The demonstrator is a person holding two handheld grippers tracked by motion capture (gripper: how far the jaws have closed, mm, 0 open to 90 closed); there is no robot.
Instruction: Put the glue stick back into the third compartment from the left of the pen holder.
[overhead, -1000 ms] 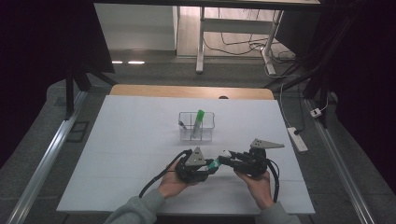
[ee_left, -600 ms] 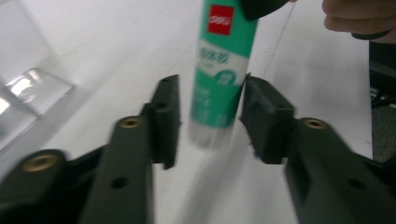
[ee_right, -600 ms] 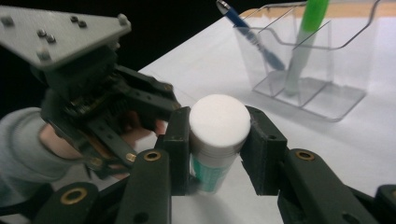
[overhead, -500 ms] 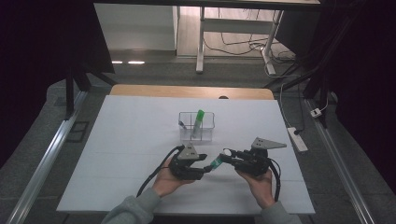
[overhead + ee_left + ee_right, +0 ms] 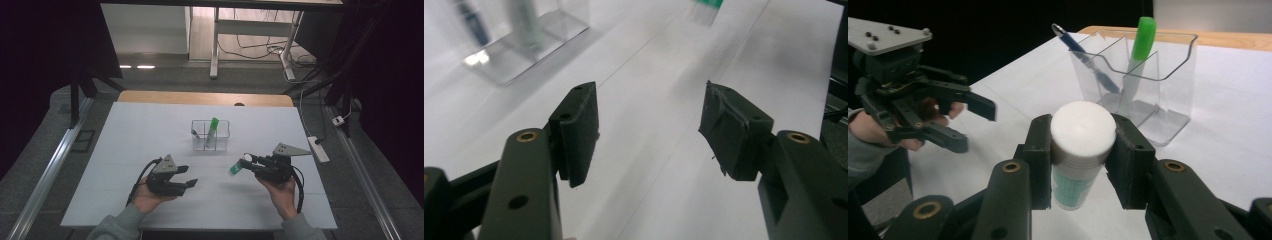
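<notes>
Gripped the glue stick [image 5: 1082, 131] snugly across the right gripper [image 5: 246, 162], at 5 o'clock from the clear organizer [image 5: 223, 142]. Had just been opening the left gripper [image 5: 189, 176], now released with nothing between its jaws. Probably best tipped upright and lowered gently into a free compartment, clear of the green marker [image 5: 213, 129].

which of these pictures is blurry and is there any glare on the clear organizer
Left gripper view: the clear organizer and table beyond the left hand-held gripper look smeared, its pads sharper. Right gripper view: crisp, faint reflections on the organizer's walls. High view: even table light, dark surroundings.
</notes>
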